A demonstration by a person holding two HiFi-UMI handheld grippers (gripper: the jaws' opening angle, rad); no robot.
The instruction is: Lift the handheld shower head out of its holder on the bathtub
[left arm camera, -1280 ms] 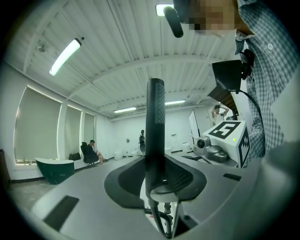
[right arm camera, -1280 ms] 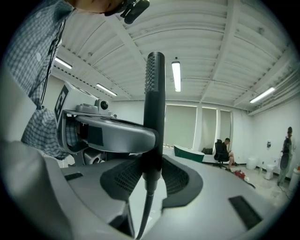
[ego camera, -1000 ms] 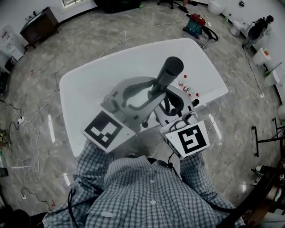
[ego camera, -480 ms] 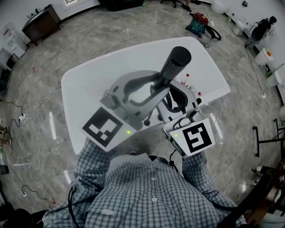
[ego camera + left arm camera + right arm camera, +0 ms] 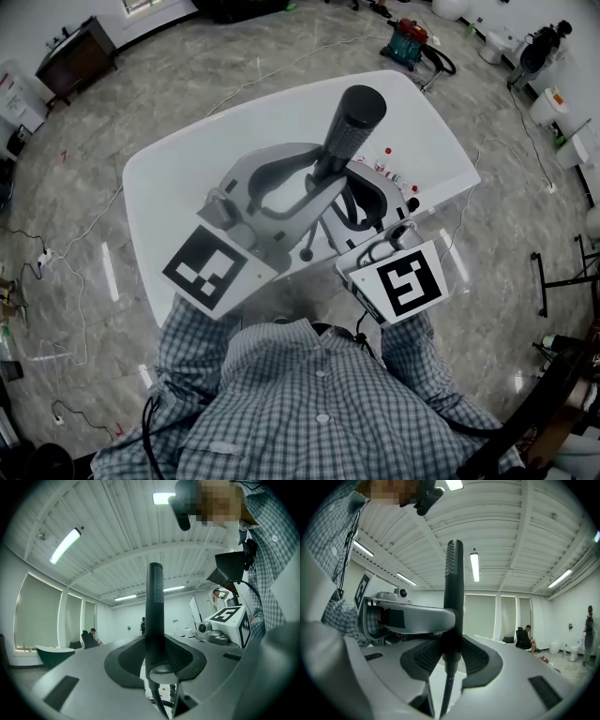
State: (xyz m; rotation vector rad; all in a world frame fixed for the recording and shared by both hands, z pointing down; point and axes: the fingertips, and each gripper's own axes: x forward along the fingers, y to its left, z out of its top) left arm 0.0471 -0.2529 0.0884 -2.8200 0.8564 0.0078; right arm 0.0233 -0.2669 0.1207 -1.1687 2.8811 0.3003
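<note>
Right, your left gripper (image 5: pixel 154 660) and right gripper (image 5: pixel 452 656) each have their jaws pressed on the lower handle of the shower head (image 5: pixel 352 127). The jaws sit fairly wide and hold it upright over the white bathtub (image 5: pixel 187 159) beyond.

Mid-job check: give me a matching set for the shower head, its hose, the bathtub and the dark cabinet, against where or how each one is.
1 shower head
2 hose
3 bathtub
4 cabinet

A white, below the shower head
B by the wall, top left of the head view
C hangs from the handle's lower end
D upright, clamped in the left tool and right tool

Pairs: 1-D, 2-C, 3-A, 4-B
</note>
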